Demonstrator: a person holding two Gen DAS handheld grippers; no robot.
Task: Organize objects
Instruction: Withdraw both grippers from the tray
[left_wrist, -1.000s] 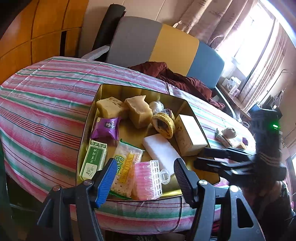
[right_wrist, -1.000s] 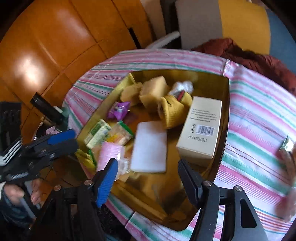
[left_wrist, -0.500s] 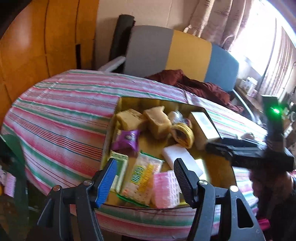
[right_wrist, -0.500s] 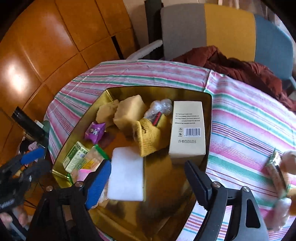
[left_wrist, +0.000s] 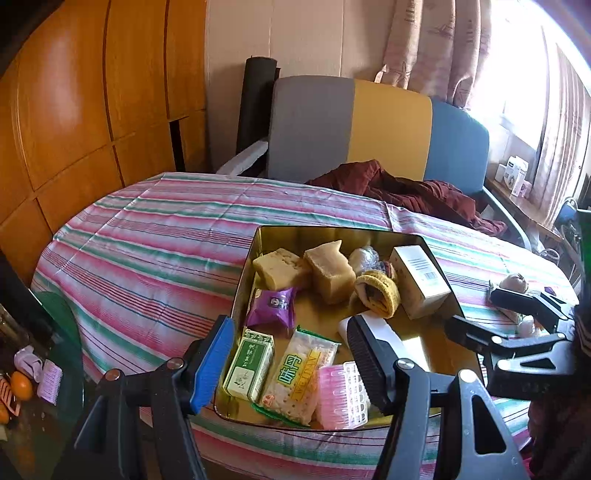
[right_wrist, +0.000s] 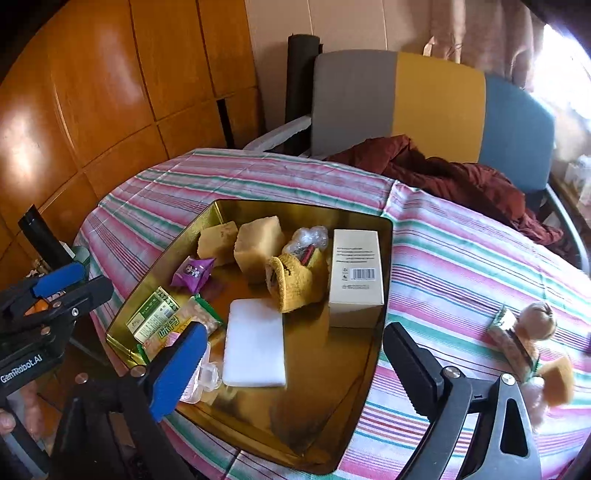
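most of the sorting is looking done: the gold tray (right_wrist: 386, 258) is already holding two yellow sponge blocks (right_wrist: 258, 245), a purple packet (right_wrist: 192, 273), a green box (right_wrist: 153, 314), a cracker pack (left_wrist: 299, 373), a pink clip case (left_wrist: 341, 395), a white pad (right_wrist: 255, 343), a yellow knit piece (right_wrist: 293, 284) and a cream carton (right_wrist: 356, 273). right of the tray, a small doll (right_wrist: 537, 319) and a wrapped bar (right_wrist: 511, 341) are still lying loose on the striped surface (right_wrist: 461, 266). the right hand-held gripper (right_wrist: 291, 373) is hanging over the tray's near edge, its jaws having just been spreading wide with nothing gripped. the left hand-held gripper (left_wrist: 288, 358) is standing apart, empty, over the tray's near left corner.
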